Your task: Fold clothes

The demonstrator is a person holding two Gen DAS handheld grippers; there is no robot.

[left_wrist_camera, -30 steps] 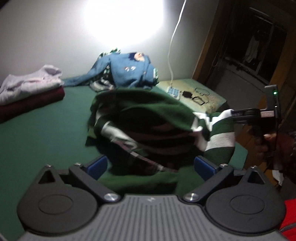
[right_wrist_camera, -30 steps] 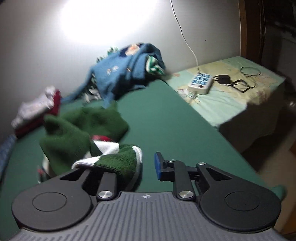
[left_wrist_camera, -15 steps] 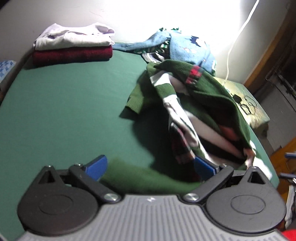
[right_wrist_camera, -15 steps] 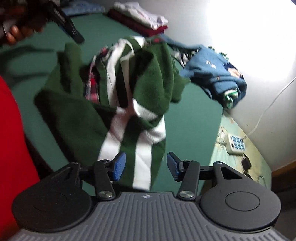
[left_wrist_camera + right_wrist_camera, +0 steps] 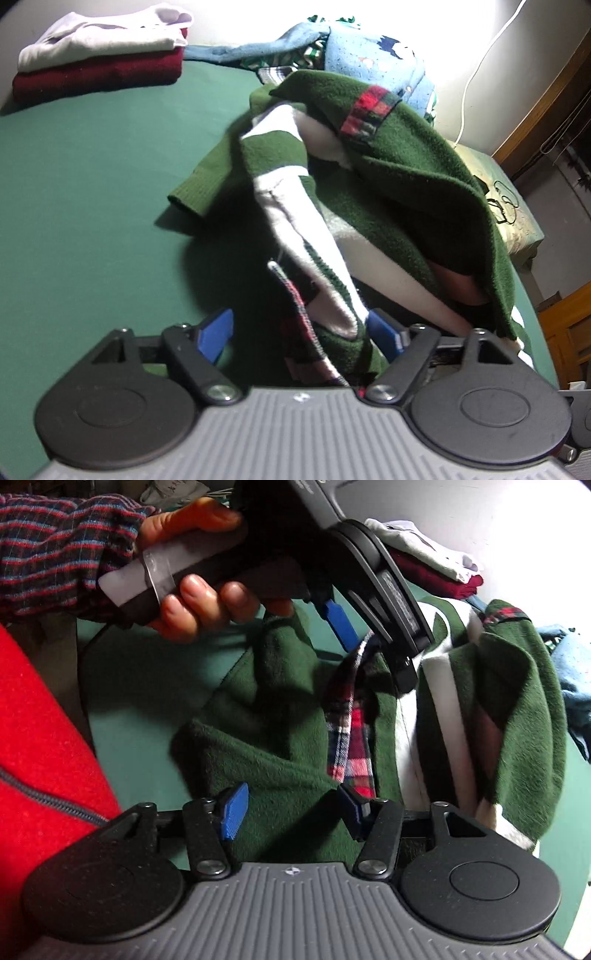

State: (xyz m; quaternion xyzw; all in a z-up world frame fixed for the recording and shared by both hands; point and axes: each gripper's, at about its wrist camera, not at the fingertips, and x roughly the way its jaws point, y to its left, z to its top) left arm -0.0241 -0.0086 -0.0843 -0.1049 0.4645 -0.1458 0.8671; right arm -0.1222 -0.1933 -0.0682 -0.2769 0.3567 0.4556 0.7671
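Observation:
A green fleece sweater (image 5: 406,166) with white stripes and red plaid trim lies bunched on the green bed surface (image 5: 92,166). My left gripper (image 5: 301,332) hangs low over its near end, jaws closing. The plaid collar and a white stripe stand between the blue pads, and the left pad (image 5: 216,334) is clear of the cloth. The right wrist view shows this left gripper (image 5: 373,661) in a hand (image 5: 207,598), straddling the plaid collar. My right gripper (image 5: 293,808) is closing over a green fold of the sweater (image 5: 280,760); its pads do not visibly pinch it.
A folded white and maroon stack (image 5: 99,55) sits at the far left of the bed. A heap of blue clothing (image 5: 369,59) lies behind the sweater. A lower side surface with cables (image 5: 517,214) is on the right. The person's red fleece (image 5: 37,738) fills the left of the right wrist view.
Both grippers have sunk toward the sweater. The left jaws went from wide to half closed around the collar. The right gripper let go of the striped cuff, rolled, and now sits over a green fold.

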